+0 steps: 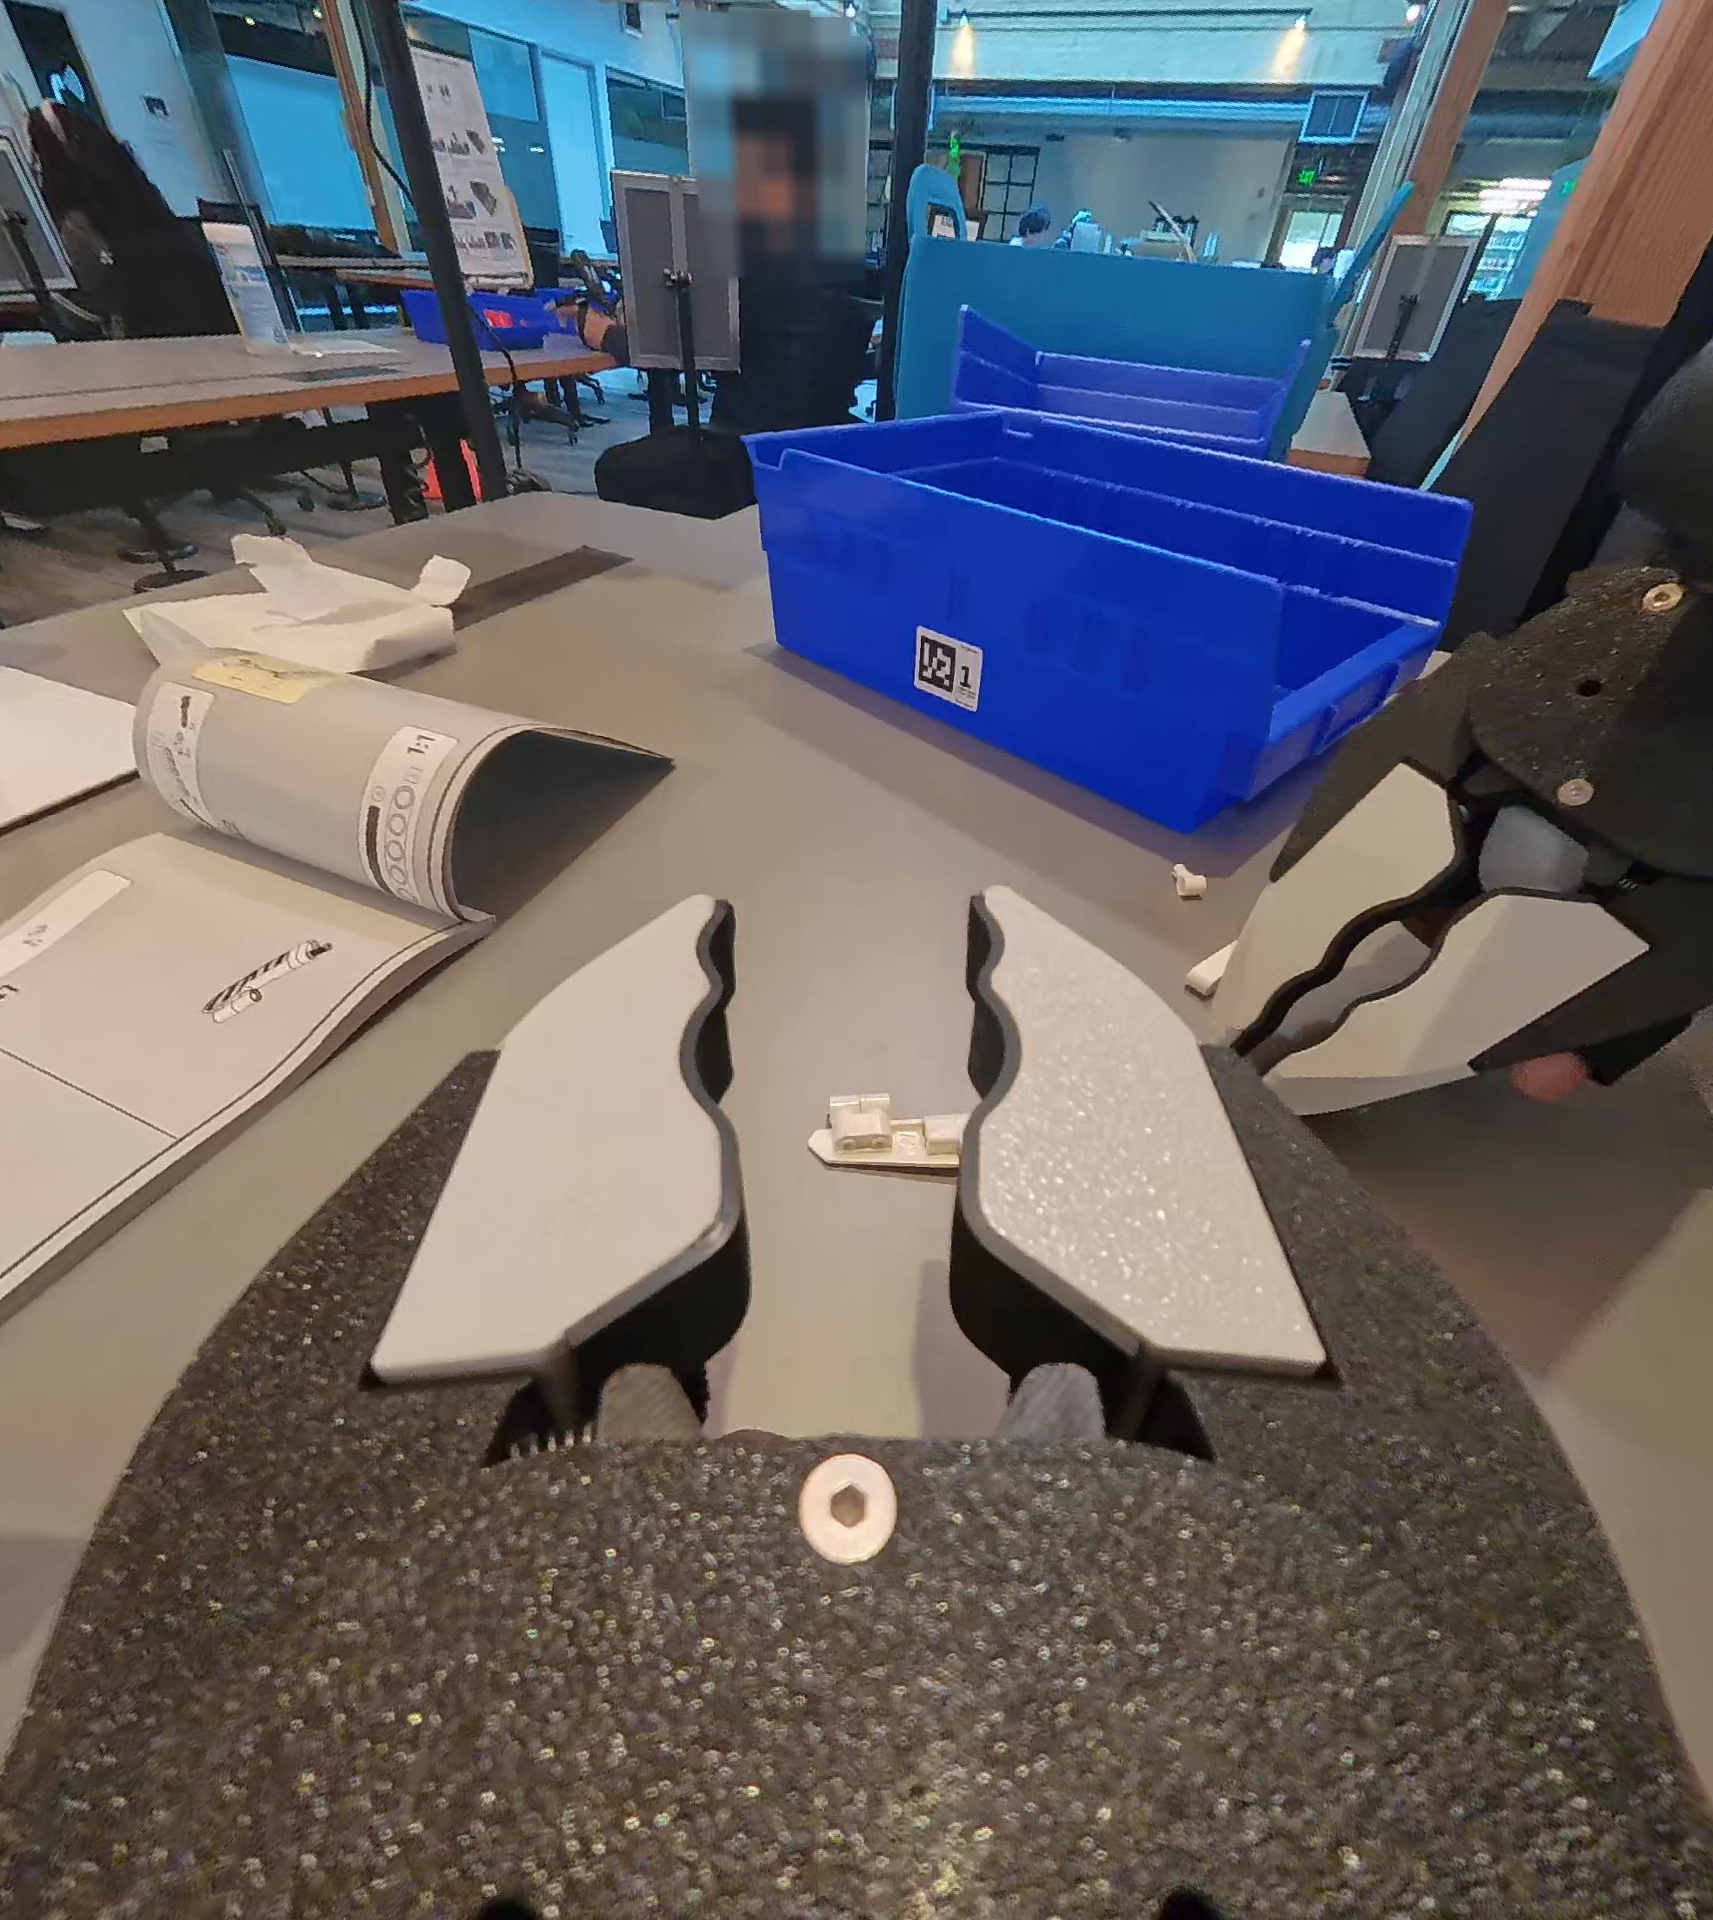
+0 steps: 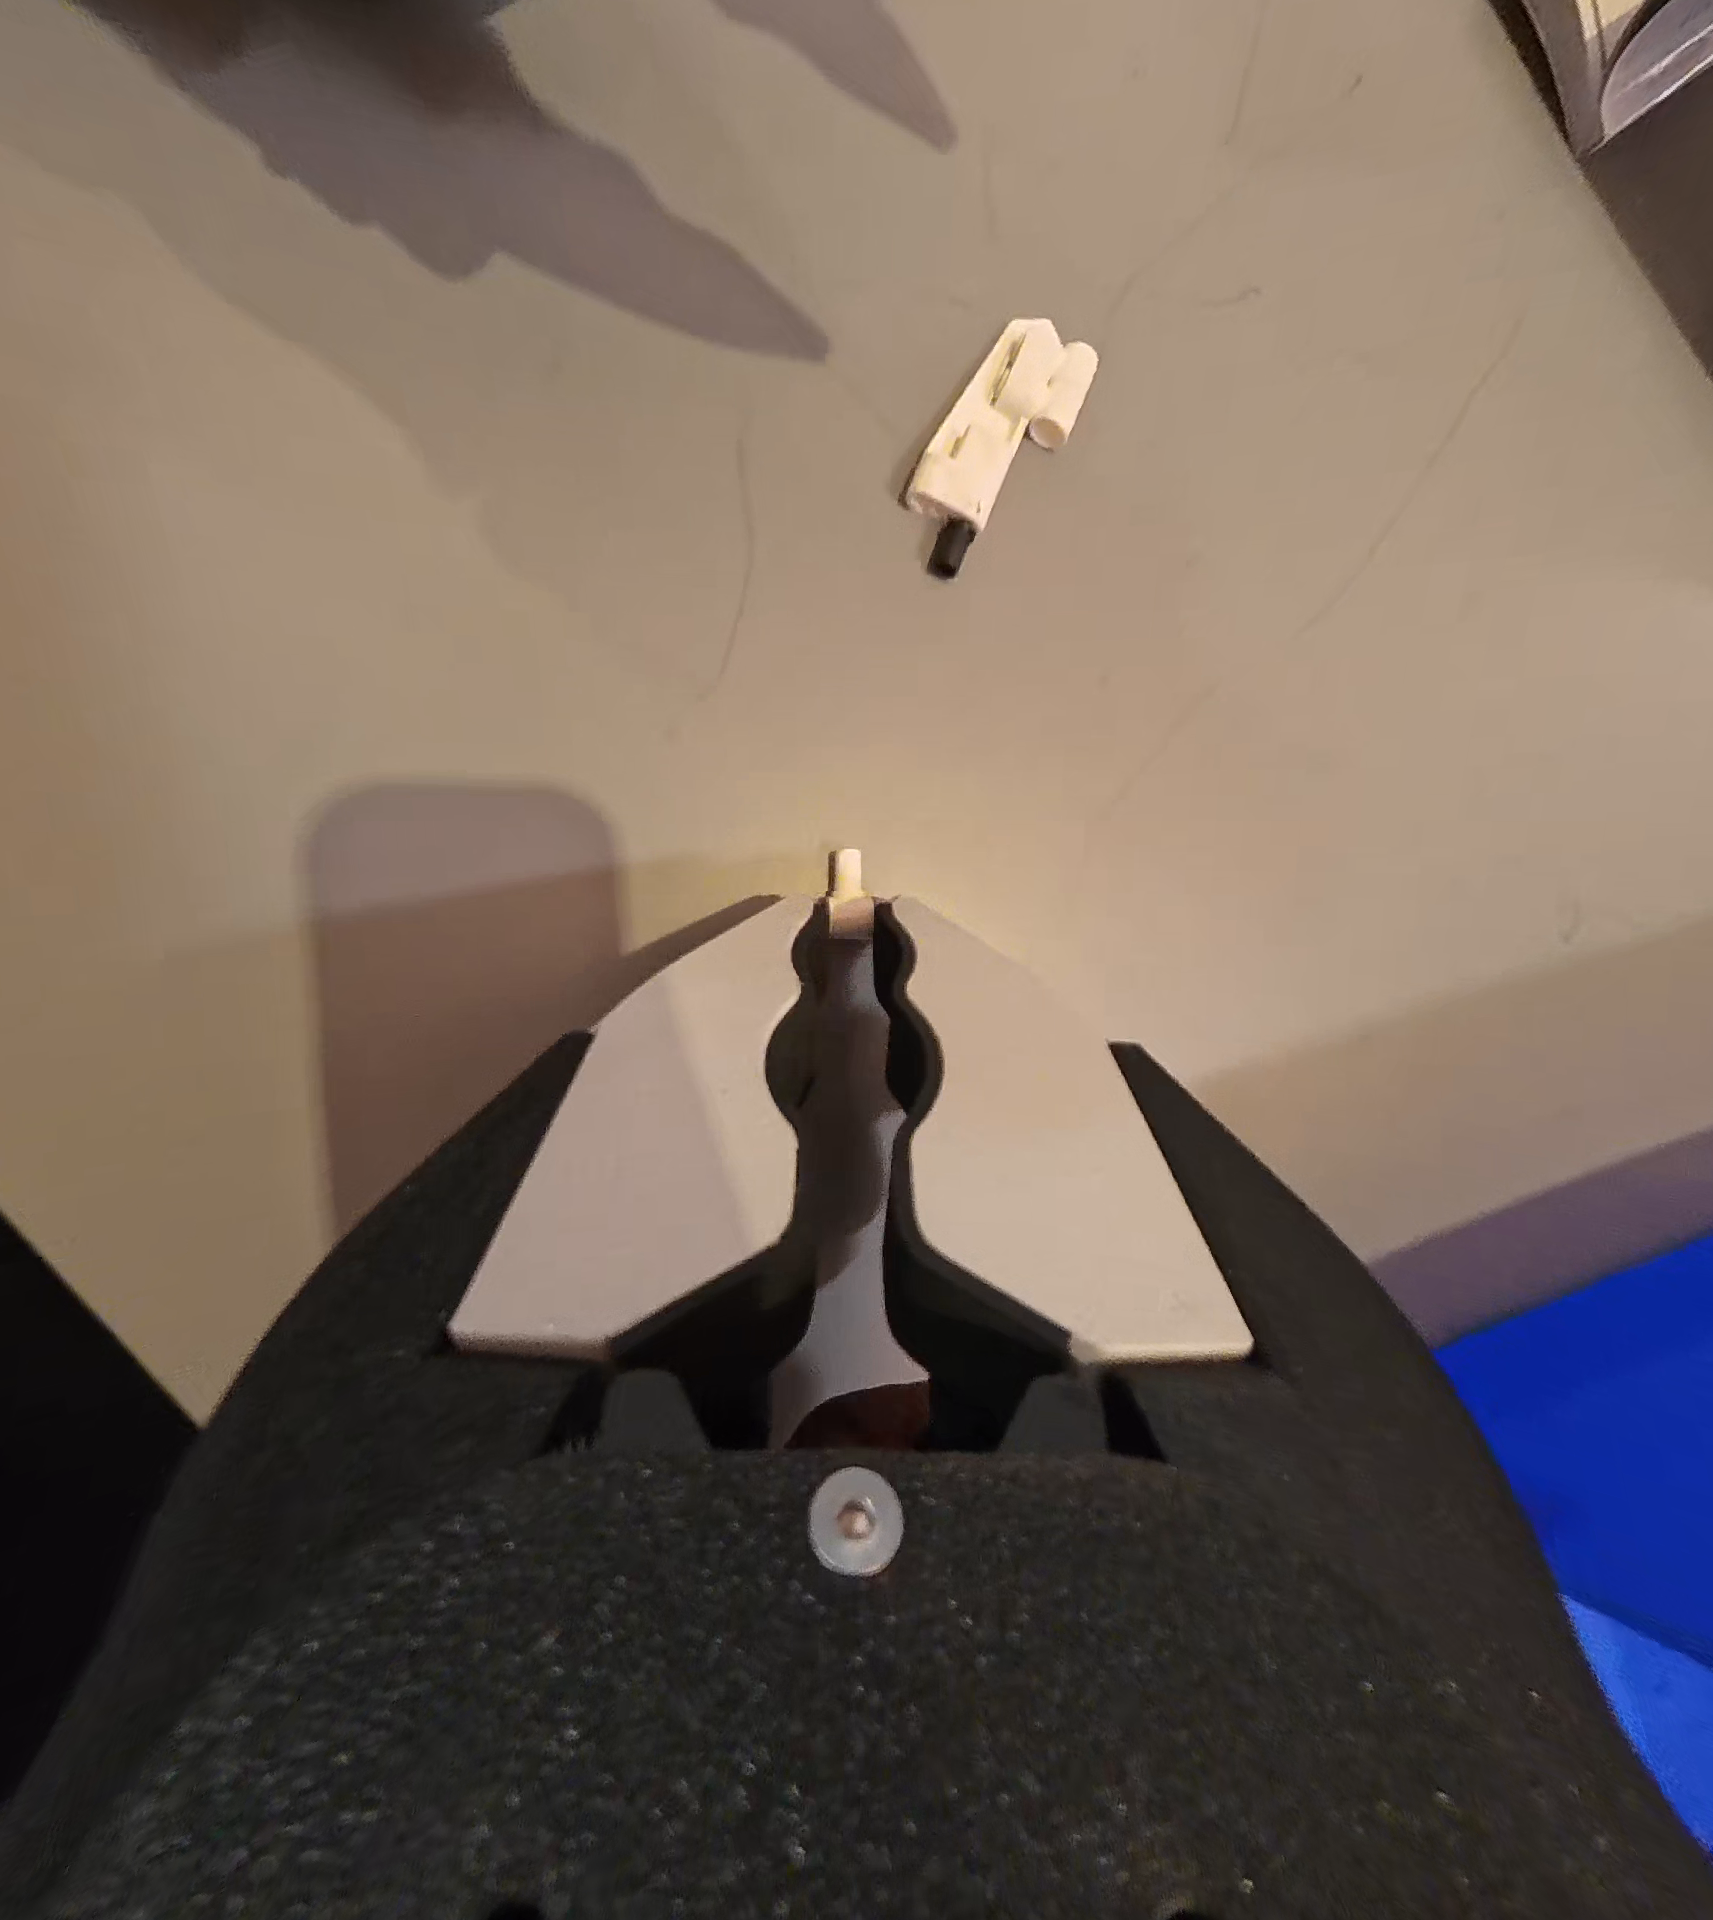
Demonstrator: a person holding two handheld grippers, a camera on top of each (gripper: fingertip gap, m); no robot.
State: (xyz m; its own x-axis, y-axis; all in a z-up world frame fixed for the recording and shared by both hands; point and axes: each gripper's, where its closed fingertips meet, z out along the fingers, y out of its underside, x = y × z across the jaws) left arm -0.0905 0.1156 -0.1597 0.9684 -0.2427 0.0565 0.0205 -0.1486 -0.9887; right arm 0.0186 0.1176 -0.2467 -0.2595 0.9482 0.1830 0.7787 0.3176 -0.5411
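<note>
White peg [image 2: 847, 883] pinched at right hand-held gripper [image 2: 849, 914] fingertips.

Two hand-held grippers [image 1: 847, 935] [image 2: 849, 914], two blue bins [image 1: 1039, 623], one open booklet [image 1: 208, 935], one white hinge piece [image 1: 883, 1132], three small white pegs [image 1: 1187, 881].

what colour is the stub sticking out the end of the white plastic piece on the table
Black. The stub on the white plastic piece shows best in the right wrist view.
</note>
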